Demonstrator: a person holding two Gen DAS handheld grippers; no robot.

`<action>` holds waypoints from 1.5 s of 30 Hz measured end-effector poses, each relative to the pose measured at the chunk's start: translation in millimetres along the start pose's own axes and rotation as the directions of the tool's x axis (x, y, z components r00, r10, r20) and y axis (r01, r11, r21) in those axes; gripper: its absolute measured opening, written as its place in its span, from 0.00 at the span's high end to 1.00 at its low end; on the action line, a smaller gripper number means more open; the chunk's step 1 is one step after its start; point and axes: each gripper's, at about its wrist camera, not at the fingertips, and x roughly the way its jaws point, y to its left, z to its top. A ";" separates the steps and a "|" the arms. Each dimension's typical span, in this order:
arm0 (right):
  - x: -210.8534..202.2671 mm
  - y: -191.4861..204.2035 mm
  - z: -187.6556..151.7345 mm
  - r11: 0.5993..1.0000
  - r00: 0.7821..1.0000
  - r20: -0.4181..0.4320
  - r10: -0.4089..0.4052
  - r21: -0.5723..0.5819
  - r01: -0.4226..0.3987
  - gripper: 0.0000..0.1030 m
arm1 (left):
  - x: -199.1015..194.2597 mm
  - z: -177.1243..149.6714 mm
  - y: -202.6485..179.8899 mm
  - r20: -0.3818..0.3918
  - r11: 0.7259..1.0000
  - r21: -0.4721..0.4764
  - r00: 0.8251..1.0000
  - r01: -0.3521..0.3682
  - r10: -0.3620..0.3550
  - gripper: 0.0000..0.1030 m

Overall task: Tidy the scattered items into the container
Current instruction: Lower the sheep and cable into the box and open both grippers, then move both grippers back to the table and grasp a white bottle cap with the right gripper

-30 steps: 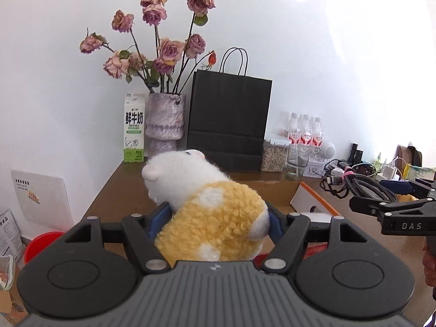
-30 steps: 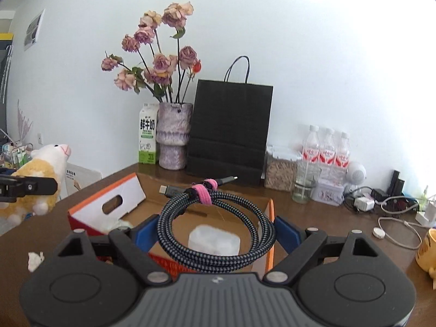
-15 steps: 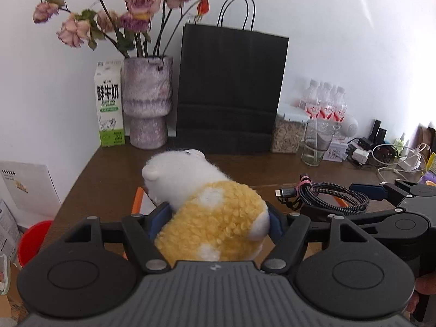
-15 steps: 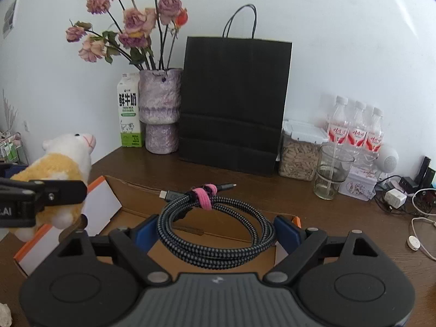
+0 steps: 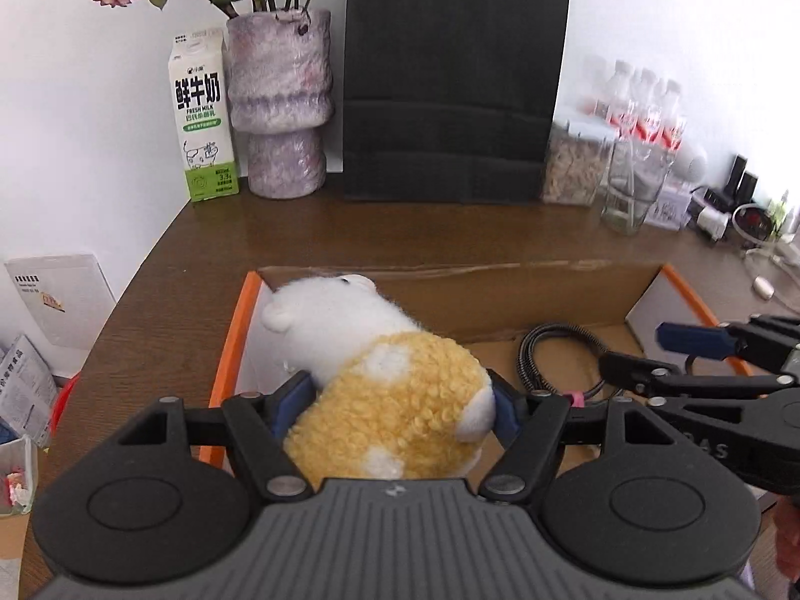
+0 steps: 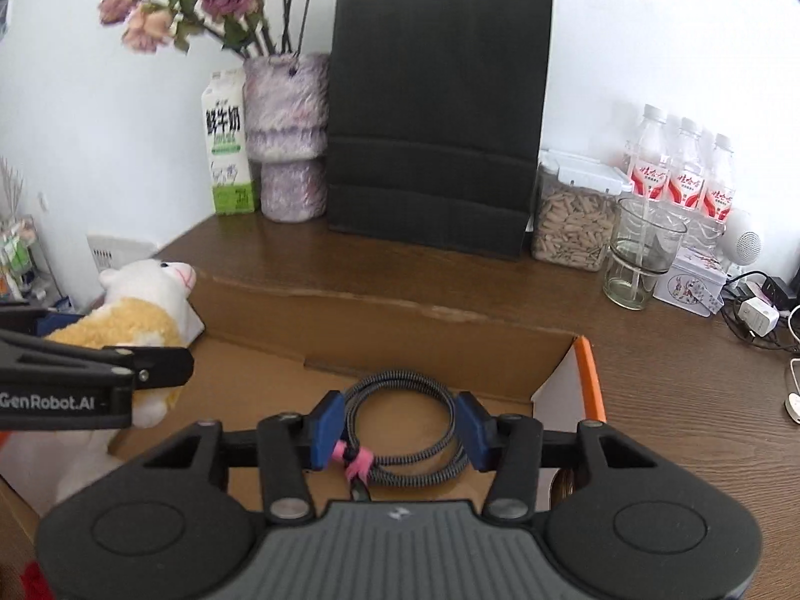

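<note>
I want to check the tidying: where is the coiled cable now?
In both wrist views the coiled cable sits between the closing right gripper's pads inside the cardboard box, right of the plush sheep.

A: A fleecy, curly pile is seen on the plush sheep; raw matt cardboard on the box.

B: A woven braid is shown by the cable, glossy wood grain by the table, matt paper by the black bag.

Yellow-and-white plush sheep and coiled braided cable sit over the cardboard box.
</note>
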 end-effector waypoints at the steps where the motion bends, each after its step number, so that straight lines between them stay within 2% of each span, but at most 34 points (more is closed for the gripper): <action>1: -2.3 -1.1 -0.1 1.000 1.000 -0.001 -0.012 0.008 0.012 0.38 | 1.5 1.9 0.8 -0.001 1.000 -0.012 1.000 -0.025 0.025 0.27; 2: -5.4 -2.4 0.8 1.000 1.000 0.013 -0.013 0.025 0.012 0.30 | 1.2 4.0 1.3 0.007 0.998 -0.034 0.999 -0.046 0.047 0.22; 3: -10.3 -4.2 0.9 0.999 0.999 0.034 0.001 0.052 -0.003 0.14 | -1.5 4.9 2.5 0.025 0.997 -0.057 0.999 -0.044 0.046 0.13; 4: -16.2 -6.1 0.1 0.997 0.998 0.051 0.031 0.070 -0.035 0.07 | -4.7 4.6 4.0 0.049 0.998 -0.064 0.998 -0.030 0.033 0.08; 5: -21.1 -7.3 -1.4 0.996 0.996 0.064 0.059 0.065 -0.063 0.07 | -7.6 3.8 5.5 0.072 0.997 -0.068 0.997 -0.030 0.035 0.00; 7: -25.6 -7.4 -3.5 0.998 0.996 0.069 0.051 0.039 -0.054 0.02 | -9.2 4.2 6.9 0.076 0.996 -0.081 0.996 -0.046 0.052 0.00; 8: -25.5 -5.9 -4.1 0.999 0.997 0.061 0.038 0.020 -0.039 0.00 | -9.3 5.4 6.4 0.063 0.997 -0.069 0.997 -0.032 0.036 0.00; 10: -23.9 -2.4 -3.8 0.999 0.998 0.058 0.034 -0.024 -0.032 0.00 | -12.3 4.8 5.2 0.075 0.999 -0.053 0.997 -0.012 0.016 0.00; 16: -14.4 -2.2 -6.8 1.000 0.999 0.028 0.024 0.010 -0.024 0.00 | -12.5 -3.1 2.9 0.075 0.999 -0.018 0.997 -0.035 0.036 0.00; 23: -23.2 -0.9 -13.0 1.000 1.000 0.027 0.012 0.018 -0.013 0.00 | -15.2 -9.8 6.1 0.068 0.999 -0.028 0.997 -0.045 0.047 0.00; 37: -61.3 9.8 -17.0 1.000 0.997 0.074 0.010 0.017 -0.011 0.00 | -54.5 -17.7 6.1 0.115 0.999 -0.009 0.992 -0.050 0.051 0.00; 45: -106.3 12.0 -35.5 1.000 0.992 0.125 0.005 -0.002 -0.004 0.00 | -96.0 -30.9 16.4 0.178 0.999 -0.019 0.983 -0.041 0.044 0.00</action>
